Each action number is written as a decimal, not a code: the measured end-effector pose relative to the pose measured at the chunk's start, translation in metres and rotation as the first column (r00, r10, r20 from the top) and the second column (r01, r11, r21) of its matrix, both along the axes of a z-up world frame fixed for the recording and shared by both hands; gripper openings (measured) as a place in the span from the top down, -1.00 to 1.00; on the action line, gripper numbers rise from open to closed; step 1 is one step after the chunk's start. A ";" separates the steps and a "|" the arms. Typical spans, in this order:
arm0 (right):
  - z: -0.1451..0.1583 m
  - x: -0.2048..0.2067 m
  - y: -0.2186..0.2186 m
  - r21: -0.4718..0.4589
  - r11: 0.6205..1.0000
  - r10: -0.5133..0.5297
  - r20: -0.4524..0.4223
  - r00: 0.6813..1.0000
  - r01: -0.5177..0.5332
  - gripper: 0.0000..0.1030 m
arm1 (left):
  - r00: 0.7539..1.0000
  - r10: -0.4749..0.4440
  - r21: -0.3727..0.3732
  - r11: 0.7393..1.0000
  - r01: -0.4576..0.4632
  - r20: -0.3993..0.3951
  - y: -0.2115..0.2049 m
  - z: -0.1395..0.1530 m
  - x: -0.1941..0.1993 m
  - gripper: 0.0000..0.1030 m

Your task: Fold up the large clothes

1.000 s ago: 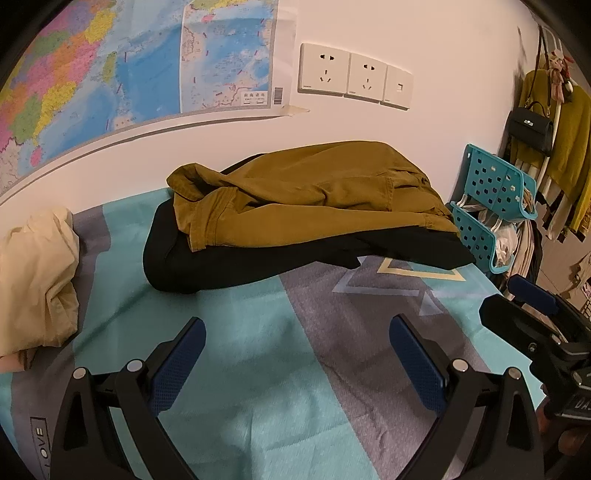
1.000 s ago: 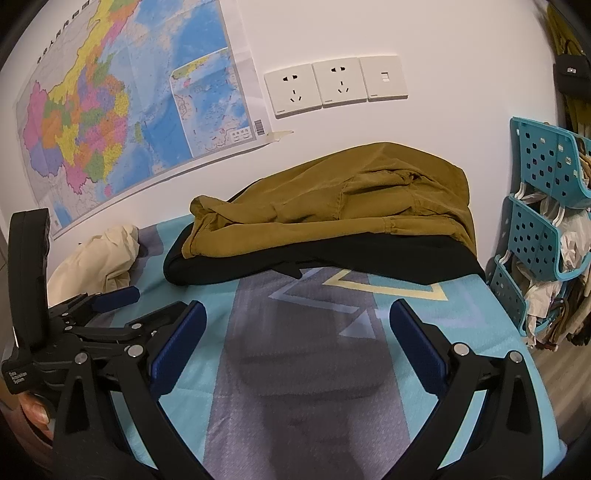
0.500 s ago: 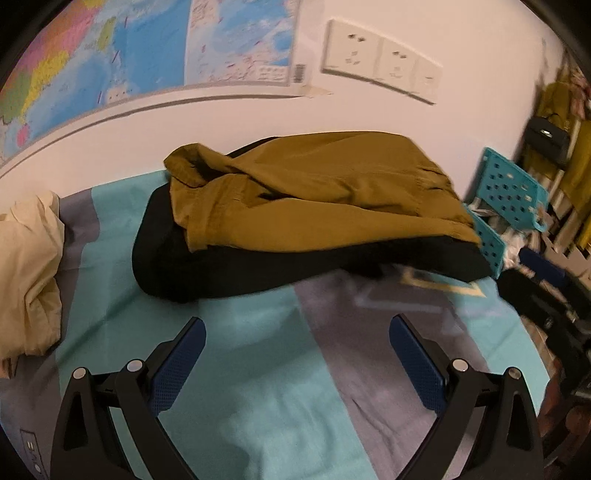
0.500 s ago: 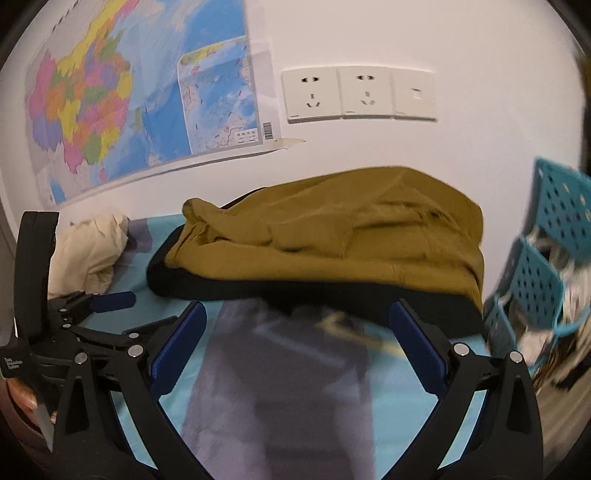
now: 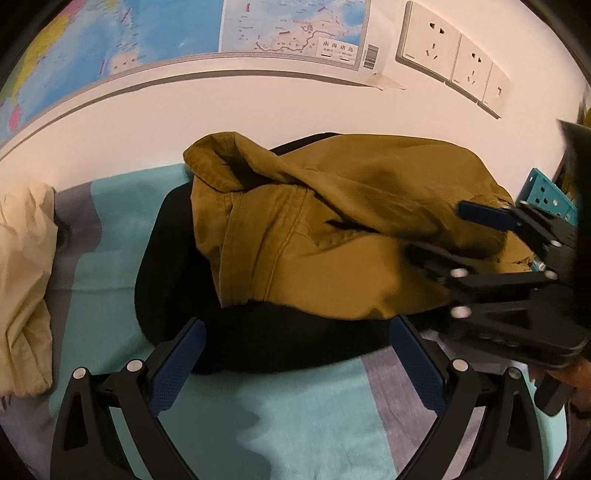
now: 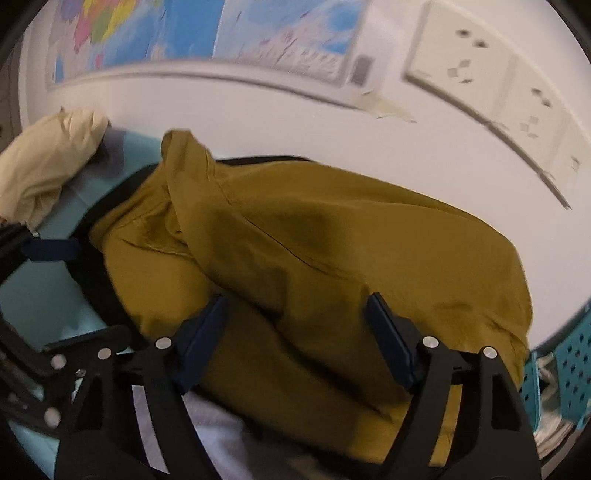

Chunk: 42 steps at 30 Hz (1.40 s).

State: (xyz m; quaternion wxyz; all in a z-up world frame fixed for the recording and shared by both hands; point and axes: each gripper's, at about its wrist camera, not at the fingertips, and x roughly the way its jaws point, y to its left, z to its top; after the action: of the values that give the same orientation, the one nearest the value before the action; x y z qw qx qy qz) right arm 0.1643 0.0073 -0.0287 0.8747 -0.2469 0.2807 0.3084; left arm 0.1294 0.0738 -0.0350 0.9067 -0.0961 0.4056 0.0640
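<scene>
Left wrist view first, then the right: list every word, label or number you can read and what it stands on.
"南海诸岛": inset title box on the wall map.
Place names on the map: too small to read.
Barcode at the map's corner: digits unreadable.
Wall sockets: small marking, illegible.
Right wrist view: everything blurred, nothing readable.

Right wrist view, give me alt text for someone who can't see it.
The right gripper, its jaws closing but not yet pinching, reaches over a crumpled mustard-brown garment lying on a black garment on a teal and grey bed sheet. Behind are a cream cloth, a wall map and wall sockets; the picture is motion-blurred.
</scene>
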 end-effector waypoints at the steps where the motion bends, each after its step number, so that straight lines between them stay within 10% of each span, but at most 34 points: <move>1: 0.000 0.002 0.002 -0.004 1.000 0.015 0.001 1.000 -0.015 -0.21 | 1.000 0.000 -0.001 1.000 0.000 -0.002 0.001 0.000 0.002 -0.87; 3: 0.003 0.008 0.002 -0.016 0.999 0.042 -0.020 0.999 -0.042 0.77 | 1.000 0.001 -0.004 1.000 -0.001 -0.003 0.004 -0.002 0.006 -0.87; 4: 0.010 0.012 -0.003 -0.009 0.999 0.039 -0.034 0.999 -0.040 0.86 | 1.000 0.000 -0.001 1.000 0.000 -0.007 0.003 -0.003 0.005 -0.87; 9: 0.063 0.021 -0.048 0.177 0.984 -0.010 -0.032 0.999 0.016 0.85 | 1.000 0.007 -0.019 1.000 -0.007 0.000 0.015 -0.007 0.006 -0.87; 13: 0.064 0.018 -0.032 0.072 0.996 0.046 -0.012 0.999 -0.045 0.07 | 1.000 0.002 -0.021 1.000 -0.002 0.000 0.020 -0.009 0.008 -0.87; 18: 0.042 0.017 0.013 -0.070 0.991 0.115 0.024 0.993 -0.113 -0.01 | 1.000 -0.004 -0.026 1.000 0.004 0.006 0.023 -0.010 0.007 -0.87; 20: 0.038 0.024 0.030 -0.084 0.988 0.129 0.017 0.992 -0.127 0.04 | 1.000 -0.008 -0.023 1.000 0.009 0.008 0.023 -0.011 0.006 -0.87; 22: 0.039 0.035 0.040 -0.095 0.986 0.137 -0.025 0.990 -0.139 0.92 | 1.000 -0.017 -0.022 1.000 0.017 0.009 0.023 -0.011 0.004 -0.87; 32: 0.193 0.045 -0.069 0.283 0.959 0.012 0.029 1.000 -0.020 0.92 | 0.996 -0.049 -0.033 0.998 0.051 0.078 0.029 -0.002 -0.009 -0.87; 40: 0.203 0.031 -0.112 0.350 0.937 -0.004 0.014 1.000 -0.001 0.92 | 0.962 -0.170 -0.019 0.984 0.178 0.216 0.008 0.013 -0.023 -0.84; 42: 0.203 0.028 -0.115 0.355 0.935 -0.010 0.018 1.000 0.003 0.92 | 0.949 -0.216 0.056 0.976 0.209 0.229 0.000 0.014 -0.018 -0.13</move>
State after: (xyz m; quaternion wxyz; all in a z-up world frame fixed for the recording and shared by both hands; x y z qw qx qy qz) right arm 0.1918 -0.1080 0.1748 0.9087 -0.0870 0.2126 0.3486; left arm 0.1115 0.0736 -0.0211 0.9511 -0.0447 0.3030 -0.0394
